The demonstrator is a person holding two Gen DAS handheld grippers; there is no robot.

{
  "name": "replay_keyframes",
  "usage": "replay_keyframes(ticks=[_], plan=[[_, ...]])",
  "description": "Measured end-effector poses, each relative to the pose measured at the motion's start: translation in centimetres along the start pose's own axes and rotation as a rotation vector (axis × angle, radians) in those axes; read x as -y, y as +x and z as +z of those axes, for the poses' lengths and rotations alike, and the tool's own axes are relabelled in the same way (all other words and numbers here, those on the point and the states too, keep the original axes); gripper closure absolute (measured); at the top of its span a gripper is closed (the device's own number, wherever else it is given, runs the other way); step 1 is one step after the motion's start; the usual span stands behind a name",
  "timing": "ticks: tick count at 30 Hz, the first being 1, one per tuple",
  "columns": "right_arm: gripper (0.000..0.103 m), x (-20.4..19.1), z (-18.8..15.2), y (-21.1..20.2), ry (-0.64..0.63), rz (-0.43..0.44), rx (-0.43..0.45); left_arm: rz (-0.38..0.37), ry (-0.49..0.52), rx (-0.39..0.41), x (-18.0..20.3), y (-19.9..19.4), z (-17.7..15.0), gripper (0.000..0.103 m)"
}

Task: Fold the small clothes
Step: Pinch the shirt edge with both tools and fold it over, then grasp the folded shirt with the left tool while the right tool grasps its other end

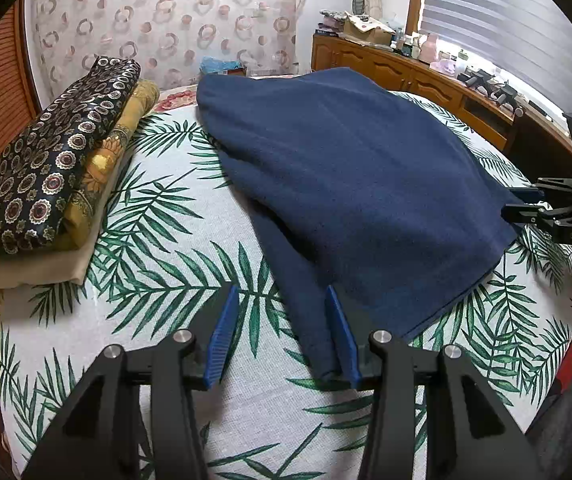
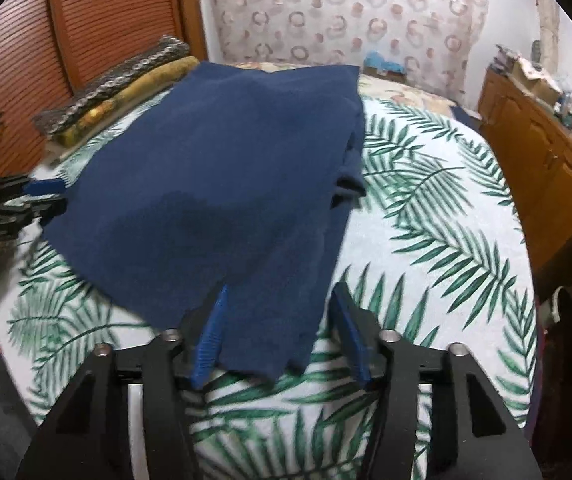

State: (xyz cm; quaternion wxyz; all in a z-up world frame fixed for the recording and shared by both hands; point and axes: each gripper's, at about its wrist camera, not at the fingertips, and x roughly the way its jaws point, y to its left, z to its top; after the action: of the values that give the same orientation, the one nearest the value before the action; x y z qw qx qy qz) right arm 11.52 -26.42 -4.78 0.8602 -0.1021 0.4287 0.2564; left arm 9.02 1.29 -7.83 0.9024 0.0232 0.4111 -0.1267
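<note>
The navy blue garment (image 1: 349, 184) is spread on the bed (image 1: 158, 264) with its long axis running away from both cameras, and a near corner sits between the parted fingers of each gripper, the left gripper (image 1: 282, 336) and the right gripper (image 2: 278, 332), neither clamped yet. Pretty even reach, so either corner could be pinched first. The stack of folded clothes (image 1: 46, 184) is parked well off to the left side, and nothing is seen blocking the fold.

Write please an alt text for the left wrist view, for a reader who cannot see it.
A dark blue garment lies partly folded on a palm-leaf bedsheet, its near corner between the open left gripper fingers. A stack of folded patterned clothes sits at the left; the right gripper is at the garment's right edge.
</note>
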Motion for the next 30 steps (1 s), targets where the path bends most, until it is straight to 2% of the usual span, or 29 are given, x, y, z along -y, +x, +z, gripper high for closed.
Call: replay_keyframes(ticks=[4, 9, 15, 19, 22, 23, 24, 30], plan=[[0.066, -0.4, -0.3, -0.2, -0.012, 0.01, 0.001, -0.01, -0.008, -0.005, 0.1, -0.3, -0.1, 0.059], [0.079, -0.6, -0.3, -0.2, -0.02, 0.028, 0.011, -0.088, -0.032, -0.018, 0.2, -1.0, -0.4, 0.067], [0.084, -0.6, -0.4, -0.1, -0.012, 0.041, 0.022, -0.138, -0.045, -0.025, 0.6, -1.3, -0.5, 0.082], [0.086, -0.7, -0.4, -0.1, -0.012, 0.04, 0.024, -0.167, -0.071, -0.01, 0.6, -1.3, -0.5, 0.098], [0.09, -0.7, -0.3, -0.1, -0.017, 0.043, 0.027, -0.192, -0.094, 0.036, 0.4, -1.9, -0.4, 0.102], [0.096, -0.7, -0.3, -0.1, -0.014, 0.048, 0.03, -0.2, -0.096, 0.059, 0.5, -2.4, -0.2, 0.102], [0.097, -0.6, -0.3, -0.2, -0.007, 0.038, 0.042, -0.2, -0.095, 0.078, 0.5, -2.8, 0.1, 0.102], [0.098, 0.0, 0.7, -2.7, 0.033, 0.05, 0.155, -0.216, -0.096, 0.189, -0.3, -5.4, 3.3, 0.102]])
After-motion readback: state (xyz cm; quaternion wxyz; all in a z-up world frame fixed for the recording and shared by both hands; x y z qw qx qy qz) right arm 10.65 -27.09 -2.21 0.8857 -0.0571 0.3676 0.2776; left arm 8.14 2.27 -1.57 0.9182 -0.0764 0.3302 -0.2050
